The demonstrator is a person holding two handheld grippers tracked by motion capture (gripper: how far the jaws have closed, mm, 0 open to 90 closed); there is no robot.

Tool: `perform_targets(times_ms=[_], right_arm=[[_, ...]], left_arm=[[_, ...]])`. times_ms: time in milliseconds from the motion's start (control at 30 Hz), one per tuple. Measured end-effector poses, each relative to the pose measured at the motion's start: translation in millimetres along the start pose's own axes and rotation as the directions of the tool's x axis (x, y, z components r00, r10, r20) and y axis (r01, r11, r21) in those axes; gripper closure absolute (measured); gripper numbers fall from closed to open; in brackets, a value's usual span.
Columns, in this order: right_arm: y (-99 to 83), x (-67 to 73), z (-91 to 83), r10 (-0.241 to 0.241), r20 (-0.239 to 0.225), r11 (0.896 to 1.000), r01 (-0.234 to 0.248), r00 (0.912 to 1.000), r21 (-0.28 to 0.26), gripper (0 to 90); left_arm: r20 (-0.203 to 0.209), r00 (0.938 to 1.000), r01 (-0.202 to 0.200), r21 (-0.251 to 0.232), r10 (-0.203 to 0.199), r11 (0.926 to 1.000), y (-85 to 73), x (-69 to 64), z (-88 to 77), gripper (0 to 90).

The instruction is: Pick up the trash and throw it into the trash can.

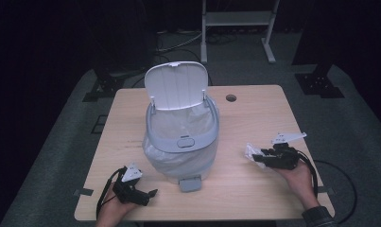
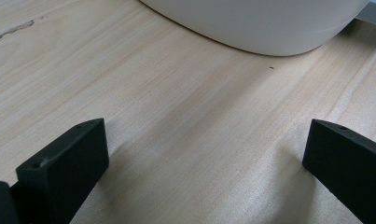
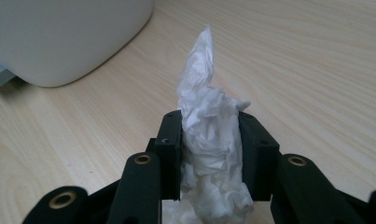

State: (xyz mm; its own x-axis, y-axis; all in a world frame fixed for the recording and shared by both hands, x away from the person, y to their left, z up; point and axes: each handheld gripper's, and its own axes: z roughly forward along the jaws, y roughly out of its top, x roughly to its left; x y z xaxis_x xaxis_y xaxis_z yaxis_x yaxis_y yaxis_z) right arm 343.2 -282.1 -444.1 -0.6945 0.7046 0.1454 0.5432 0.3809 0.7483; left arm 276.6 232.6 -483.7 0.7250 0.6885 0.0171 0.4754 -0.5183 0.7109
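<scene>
Counter point(image 1: 254, 189) wood lies bare between the spread jaws of the left claw point(image 1: 149, 195), which grips nothing, with the white pedal bin point(image 1: 181, 142) close ahead of it to the right, lid point(image 1: 177, 85) up and liner bag inside. Right of the bin, the right claw point(image 3: 209, 140) is clenched on a crumpled white tissue point(image 3: 209, 135). The tissue's long axis runs along the jaws, its twisted tip poking past them toward the bin's side; bare wood lies between.

Both grippers are black, each topped by a grey three-cornered plate. The right gripper point(image 3: 209, 154) shows brass-ringed screw holes. Black cables trail from both.
</scene>
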Motion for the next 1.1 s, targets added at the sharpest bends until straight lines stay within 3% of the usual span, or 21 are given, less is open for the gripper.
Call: perform_targets(times_ms=[567, 800, 1100], right_arm=[[17.7, 10.9, -20.3, -0.039, -0.054, 0.997, 0.036, 0.9978, -0.066, 64.2], [26.6, 13.3, -26.7, -0.039, -0.11, 0.994, 0.027, 0.9931, -0.104, 64.2], [38.4, 17.3, -35.1, -0.058, -0.135, 0.99, 0.039, 0.9892, -0.135, 64.2]], left_arm=[[0.001, 1.0, 0.003, 0.0, -0.003, 1.0, -0.1, -0.2, 0.0, 0.0], [0.001, 1.0, 0.003, 0.0, -0.003, 1.0, -0.1, -0.2, 0.0, 0.0], [0.002, 1.0, 0.004, -0.001, -0.004, 1.0, -0.1, -0.2, 0.0, 0.0]])
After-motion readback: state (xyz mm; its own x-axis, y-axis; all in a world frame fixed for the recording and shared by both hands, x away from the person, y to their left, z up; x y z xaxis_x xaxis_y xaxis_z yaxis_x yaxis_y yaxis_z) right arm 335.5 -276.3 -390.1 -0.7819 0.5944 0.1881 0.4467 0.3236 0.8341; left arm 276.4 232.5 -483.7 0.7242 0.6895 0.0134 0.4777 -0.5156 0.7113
